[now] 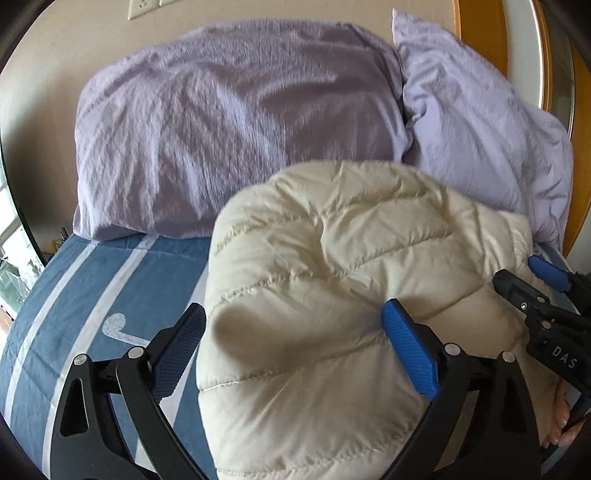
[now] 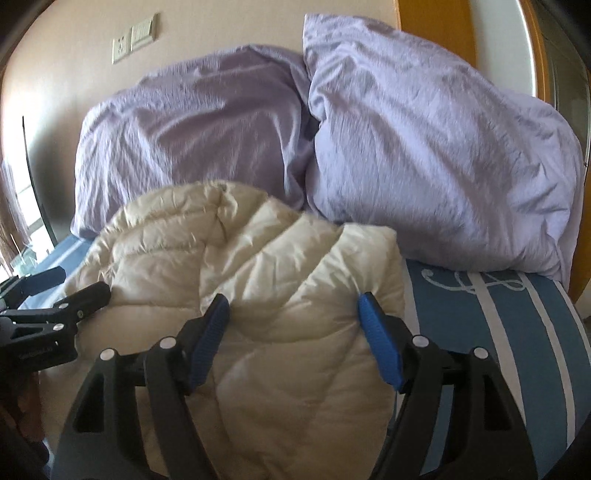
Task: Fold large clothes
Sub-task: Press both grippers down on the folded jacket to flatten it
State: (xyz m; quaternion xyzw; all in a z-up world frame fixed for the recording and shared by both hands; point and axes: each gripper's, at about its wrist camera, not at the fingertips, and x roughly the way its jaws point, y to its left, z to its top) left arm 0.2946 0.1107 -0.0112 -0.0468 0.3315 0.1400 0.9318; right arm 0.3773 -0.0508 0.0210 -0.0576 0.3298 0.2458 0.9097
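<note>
A cream quilted puffer jacket [image 1: 332, 280] lies bunched on the blue bed, in front of the pillows. In the left wrist view my left gripper [image 1: 293, 308] stands wide open over the jacket's near left part. Its left finger sits at the jacket's edge and its right finger rests on the fabric. My right gripper [image 1: 517, 273] shows at the jacket's right side. In the right wrist view the jacket [image 2: 258, 258] fills the middle. The right gripper [image 2: 293, 299] is open astride a puffy fold without pinching it. The left gripper [image 2: 83, 282] shows at the far left edge.
Two lavender pillows [image 1: 229, 122] [image 1: 476, 122] lean on the beige wall behind the jacket. The blue sheet with white stripes [image 1: 85, 295] [image 2: 498, 325] lies bare on either side. A wooden headboard edge [image 2: 436, 33] stands at the right. Fingers of a hand [image 1: 561, 428] show low right.
</note>
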